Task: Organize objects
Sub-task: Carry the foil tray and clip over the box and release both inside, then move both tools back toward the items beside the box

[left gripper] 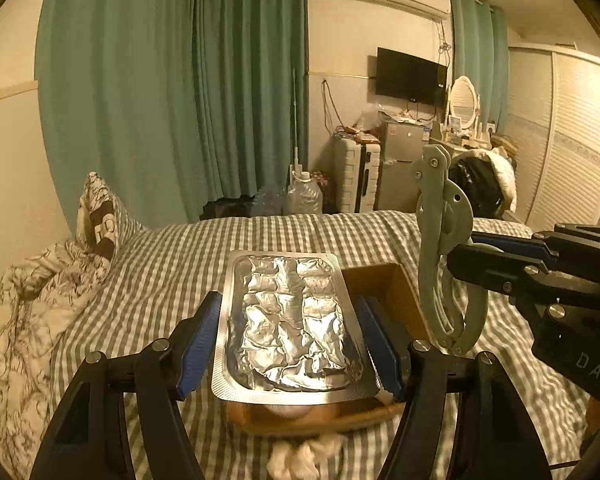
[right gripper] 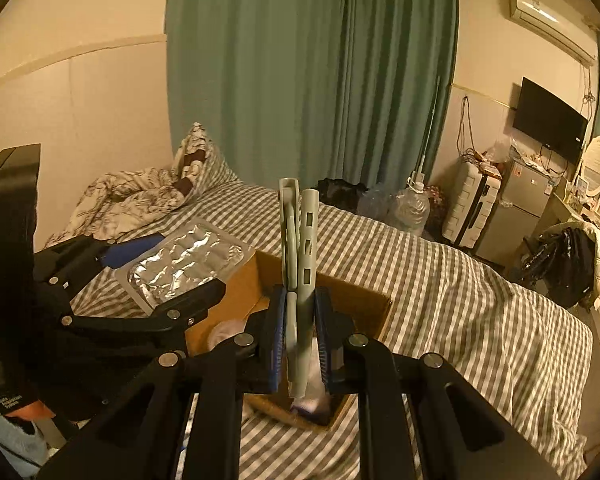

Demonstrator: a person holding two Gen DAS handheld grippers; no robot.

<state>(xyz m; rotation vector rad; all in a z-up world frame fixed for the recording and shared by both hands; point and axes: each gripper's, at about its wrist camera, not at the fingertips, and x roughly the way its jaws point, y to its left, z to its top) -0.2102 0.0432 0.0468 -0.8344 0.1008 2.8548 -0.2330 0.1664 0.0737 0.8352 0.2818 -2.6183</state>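
Note:
My left gripper (left gripper: 290, 344) is shut on a silver foil blister pack (left gripper: 290, 324), holding it flat by its long edges above an open cardboard box (left gripper: 388, 284) on the bed. It also shows in the right wrist view (right gripper: 184, 264). My right gripper (right gripper: 300, 344) is shut on a folded grey-green plastic hanger (right gripper: 298, 240), held upright over the same box (right gripper: 360, 304). In the left wrist view the hanger (left gripper: 440, 248) hangs at the right of the box. White soft items (right gripper: 224, 332) lie inside the box.
The bed has a grey-and-white checked sheet (left gripper: 172, 264). A crumpled patterned duvet and pillow (left gripper: 52, 280) lie at its left. A white fluffy item (left gripper: 300, 456) lies on the sheet in front of the box. Water bottles (right gripper: 410, 208), a suitcase and a fridge stand beyond the bed.

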